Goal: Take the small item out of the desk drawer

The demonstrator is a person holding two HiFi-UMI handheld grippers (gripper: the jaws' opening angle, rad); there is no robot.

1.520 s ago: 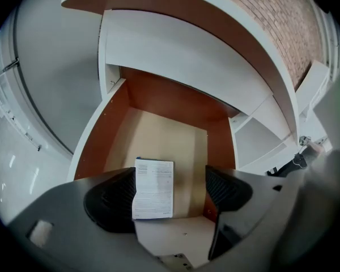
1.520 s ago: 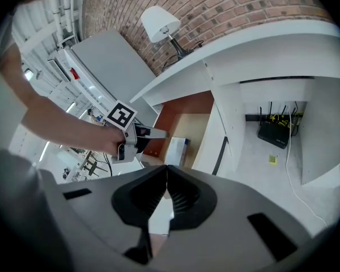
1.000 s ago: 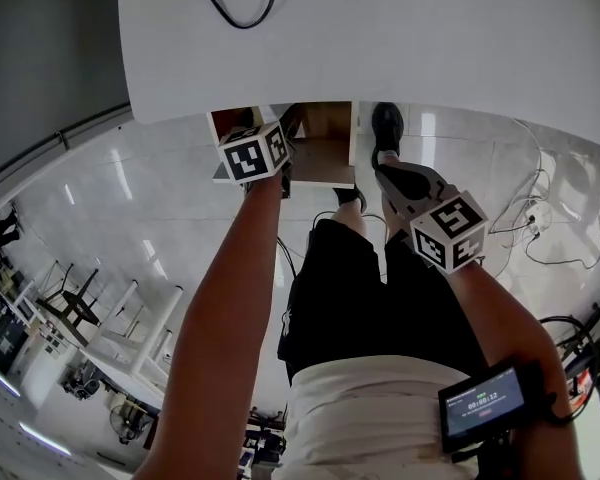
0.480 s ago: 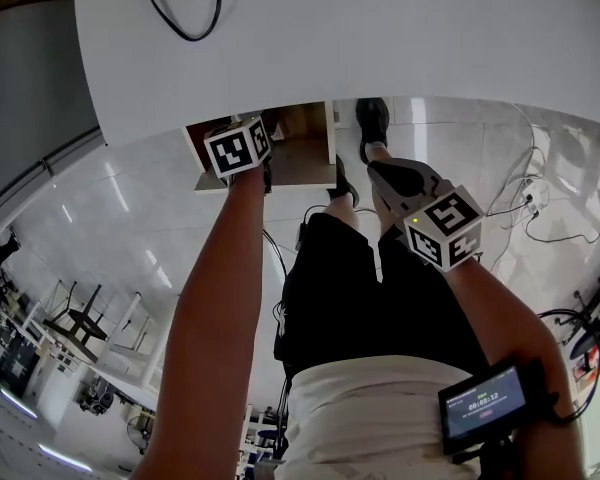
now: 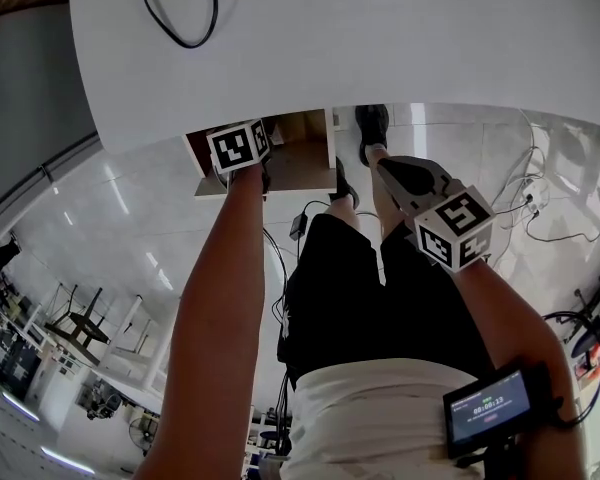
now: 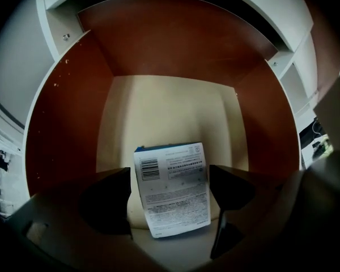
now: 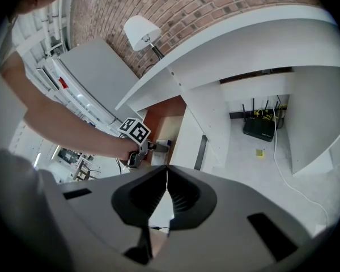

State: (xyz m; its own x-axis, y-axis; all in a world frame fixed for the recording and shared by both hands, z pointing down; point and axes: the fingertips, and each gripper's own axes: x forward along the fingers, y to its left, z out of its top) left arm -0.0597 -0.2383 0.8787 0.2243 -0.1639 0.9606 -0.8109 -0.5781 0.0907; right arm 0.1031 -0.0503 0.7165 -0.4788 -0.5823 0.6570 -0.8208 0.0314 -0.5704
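One packet (image 6: 171, 188) points lengthwise away between jaws of the left tool (image 6: 169, 177).

Left arm (image 5: 215, 318): bare, stretched straight ahead; runs from the lower left of the head view up to upper centre.
Left gripper (image 6: 170, 197): at the arm's far end; jaws wide apart, both dark, level with each other low in the left gripper view.
Left marker cube (image 5: 238, 146): on top of the gripper, upper centre-left.
Left hand (image 7: 124, 151): small and distant; it seems closed round the handle.
Right arm (image 5: 500, 318): forearm along the right side, lower right to centre right.
Right gripper (image 7: 167, 174): held nearer the body than the left; jaws pressed together along their ribbed faces.
Right marker cube (image 5: 455, 230): centre right.
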